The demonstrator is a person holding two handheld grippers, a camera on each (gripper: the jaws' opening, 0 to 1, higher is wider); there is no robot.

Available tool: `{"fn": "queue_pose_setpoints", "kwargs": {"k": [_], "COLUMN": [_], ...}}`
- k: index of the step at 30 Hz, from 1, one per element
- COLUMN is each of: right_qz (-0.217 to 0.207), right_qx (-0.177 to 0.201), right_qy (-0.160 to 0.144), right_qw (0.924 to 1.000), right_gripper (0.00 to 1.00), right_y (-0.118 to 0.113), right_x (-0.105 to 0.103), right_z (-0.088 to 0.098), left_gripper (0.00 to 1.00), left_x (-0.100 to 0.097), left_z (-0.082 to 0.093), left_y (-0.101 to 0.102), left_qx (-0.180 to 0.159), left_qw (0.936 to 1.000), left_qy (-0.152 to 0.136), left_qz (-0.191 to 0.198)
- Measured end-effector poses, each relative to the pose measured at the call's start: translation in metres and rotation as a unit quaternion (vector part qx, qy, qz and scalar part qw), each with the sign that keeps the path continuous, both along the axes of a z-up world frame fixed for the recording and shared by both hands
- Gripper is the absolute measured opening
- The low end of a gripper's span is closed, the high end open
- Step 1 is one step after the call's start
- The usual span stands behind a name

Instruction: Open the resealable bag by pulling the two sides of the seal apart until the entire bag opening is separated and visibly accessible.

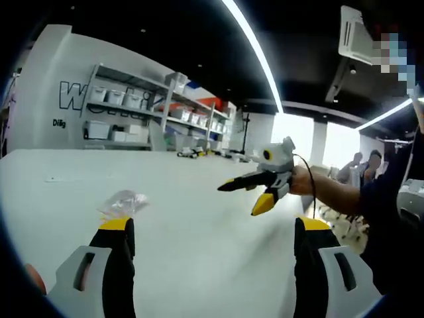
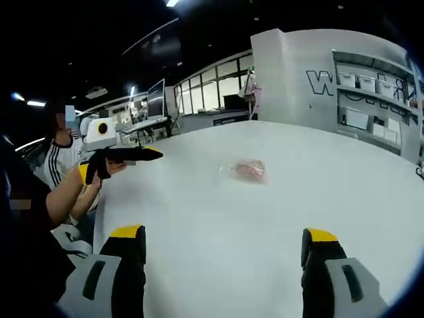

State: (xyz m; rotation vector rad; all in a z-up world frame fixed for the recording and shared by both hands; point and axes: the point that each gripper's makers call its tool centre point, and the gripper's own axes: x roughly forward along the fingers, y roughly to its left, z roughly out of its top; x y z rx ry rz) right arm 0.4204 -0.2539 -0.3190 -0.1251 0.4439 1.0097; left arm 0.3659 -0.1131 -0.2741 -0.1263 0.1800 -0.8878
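In the left gripper view, the left gripper (image 1: 213, 232) is wide open and holds nothing. The resealable bag (image 1: 123, 202) lies on the white tabletop (image 1: 199, 199), just past its left jaw. The right gripper (image 1: 246, 193) hovers over the tabletop, open.

In the right gripper view, the right gripper is wide open, and the bag lies well ahead.

On the white wall (image 1: 46, 79) behind the shelving (image 1: 132, 112) I can read part of a large outlined word in the left gripper view: a "W" and what may be an "o", the rest hidden by shelves and bins. Below it, near the wall's left edge, sits a small dark label, "Di" and something more; I cannot tell the rest. In the right gripper view the same wall (image 2: 291, 66) shows the "W" again, cut off by shelving (image 2: 371, 106).
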Motion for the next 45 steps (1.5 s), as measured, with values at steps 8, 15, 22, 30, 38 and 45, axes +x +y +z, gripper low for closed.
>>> {"fn": "queue_pose_setpoints", "kwargs": {"k": [8, 15, 22, 30, 38, 45], "right_qz": [0.003, 0.005, 0.005, 0.009, 0.008, 0.009], "right_qx": [0.004, 0.007, 0.007, 0.008, 0.008, 0.010], "right_qy": [0.003, 0.002, 0.003, 0.003, 0.004, 0.005], "right_qw": [1.0000, 1.0000, 1.0000, 0.9999, 0.9999, 0.9999], "right_gripper": [1.00, 1.00, 1.00, 1.00, 1.00, 1.00], "right_y": [0.001, 0.004, 0.004, 0.006, 0.005, 0.005], "right_x": [-0.009, -0.014, -0.015, -0.016, -0.014, -0.015], "right_z": [-0.001, 0.000, -0.001, -0.002, -0.003, -0.003], "left_gripper": [0.99, 0.99, 0.99, 0.99, 0.99, 0.99], "left_x": [-0.004, -0.008, -0.008, -0.007, -0.007, -0.007], "left_z": [0.000, -0.001, -0.001, -0.001, -0.002, -0.002], "left_y": [0.004, 0.005, 0.006, 0.006, 0.004, 0.006], "left_qx": [0.006, 0.008, 0.007, 0.007, 0.006, 0.008], "left_qw": [1.0000, 0.9999, 0.9999, 0.9999, 0.9999, 0.9999], "left_qy": [0.000, 0.002, 0.000, 0.001, 0.002, 0.003], "left_qz": [0.007, 0.009, 0.009, 0.008, 0.008, 0.011]}}
